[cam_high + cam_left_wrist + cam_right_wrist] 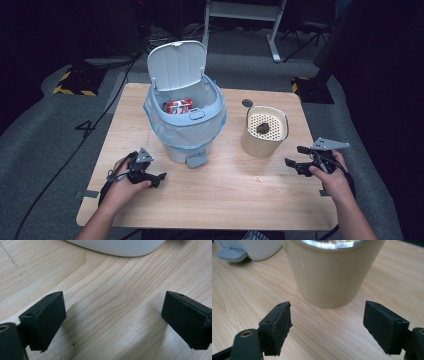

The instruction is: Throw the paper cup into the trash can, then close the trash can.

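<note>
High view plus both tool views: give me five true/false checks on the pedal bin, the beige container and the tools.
1. The pedal bin has its lid up. True.
2. A red-and-white package lies inside the bin. True.
3. The beige container lies tipped on its side. False: it stands upright on the table, with a dark lump on its perforated insert.
4. The right tool is clamped on the beige container. False: its jaws stand apart with bare wood between them, and the container is ahead of them.
5. The left tool holds a can. False: its jaws are open over bare table.
</note>
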`<act>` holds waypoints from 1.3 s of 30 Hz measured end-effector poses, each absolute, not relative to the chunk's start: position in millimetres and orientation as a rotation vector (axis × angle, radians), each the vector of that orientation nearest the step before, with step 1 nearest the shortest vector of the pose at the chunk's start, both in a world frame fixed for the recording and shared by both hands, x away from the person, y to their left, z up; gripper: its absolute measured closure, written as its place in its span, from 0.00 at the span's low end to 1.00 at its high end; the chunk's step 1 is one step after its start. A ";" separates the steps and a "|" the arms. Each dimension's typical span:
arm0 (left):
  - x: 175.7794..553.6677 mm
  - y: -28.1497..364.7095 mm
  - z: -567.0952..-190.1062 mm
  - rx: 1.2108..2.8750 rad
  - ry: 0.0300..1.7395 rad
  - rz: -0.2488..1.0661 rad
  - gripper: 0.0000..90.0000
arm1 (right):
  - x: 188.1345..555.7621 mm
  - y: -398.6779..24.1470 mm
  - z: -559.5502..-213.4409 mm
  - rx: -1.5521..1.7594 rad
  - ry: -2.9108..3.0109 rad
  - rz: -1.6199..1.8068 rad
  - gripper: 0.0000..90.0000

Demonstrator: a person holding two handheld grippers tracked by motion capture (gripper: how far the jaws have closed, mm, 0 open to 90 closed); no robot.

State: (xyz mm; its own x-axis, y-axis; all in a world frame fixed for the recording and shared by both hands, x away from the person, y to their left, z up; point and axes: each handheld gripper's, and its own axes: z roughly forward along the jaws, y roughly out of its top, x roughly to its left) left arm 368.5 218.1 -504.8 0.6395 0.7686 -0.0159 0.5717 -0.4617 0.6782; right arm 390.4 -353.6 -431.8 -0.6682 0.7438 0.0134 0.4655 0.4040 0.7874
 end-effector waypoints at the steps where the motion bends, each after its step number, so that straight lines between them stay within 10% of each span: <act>1: 367.8 218.8 -504.6 2.192 1.036 0.386 0.10 | 389.7 -353.7 -438.0 1.059 2.324 1.144 0.25; 31: 366.4 220.8 -503.8 2.176 1.030 0.387 0.22 | 376.9 -343.6 -504.4 1.141 2.318 1.011 0.17; 36: 364.5 222.6 -495.5 2.206 1.062 0.398 0.47 | 376.9 -343.7 -504.4 1.141 2.318 1.011 0.17; 39: 363.4 223.7 -490.6 2.214 1.045 0.428 0.45 | 376.9 -343.7 -504.4 1.141 2.318 1.011 0.17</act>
State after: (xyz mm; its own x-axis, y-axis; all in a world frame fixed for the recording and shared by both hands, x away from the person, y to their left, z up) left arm 363.4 223.7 -490.6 0.6303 0.7761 0.0184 0.5662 -0.4758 0.6731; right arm 376.9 -343.7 -504.4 -0.6061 0.7953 -0.0099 0.5337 0.4159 0.7363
